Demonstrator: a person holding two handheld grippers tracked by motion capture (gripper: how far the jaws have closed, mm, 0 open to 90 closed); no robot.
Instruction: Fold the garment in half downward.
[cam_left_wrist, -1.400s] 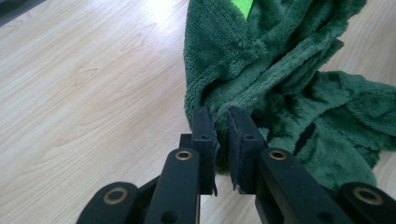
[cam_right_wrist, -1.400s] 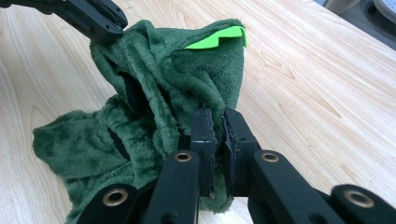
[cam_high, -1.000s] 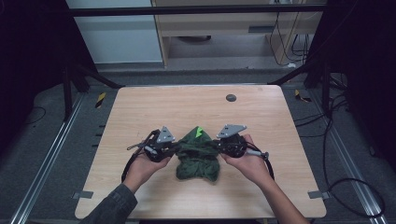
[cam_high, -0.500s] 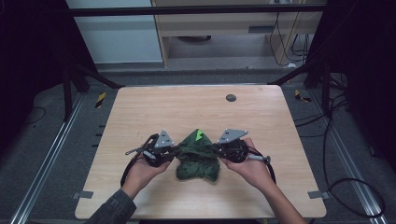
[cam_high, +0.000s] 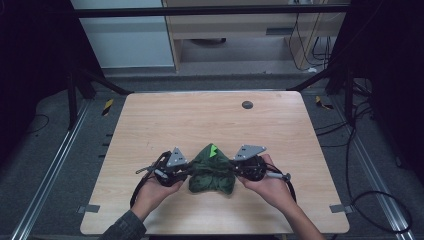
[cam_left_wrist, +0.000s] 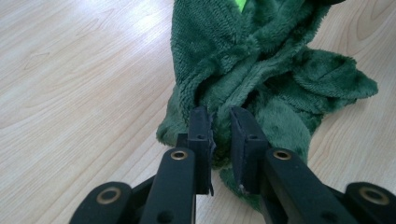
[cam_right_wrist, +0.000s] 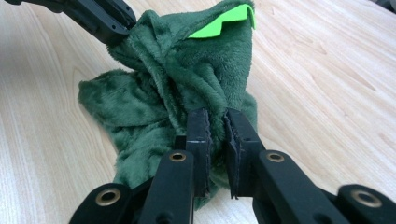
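A dark green plush garment (cam_high: 212, 170) with a bright green patch (cam_high: 214, 149) lies bunched near the table's front edge. My left gripper (cam_high: 186, 171) holds its left side, jaws shut on a fold of the plush (cam_left_wrist: 219, 126). My right gripper (cam_high: 236, 170) grips the opposite side, jaws shut on another fold (cam_right_wrist: 215, 126). In the right gripper view the bright green patch (cam_right_wrist: 223, 22) sits at the top of the raised cloth, and the left gripper's black jaws (cam_right_wrist: 100, 21) reach in from the upper left.
The wooden table (cam_high: 200, 120) has a small dark round disc (cam_high: 247, 105) near its far edge. Black cables (cam_high: 137, 187) trail from both grippers over the front of the table. Metal rails and loose cables lie on the floor either side.
Both grippers and the garment have shifted slightly toward the table's front edge. The cloth stays bunched between them and both grips hold.
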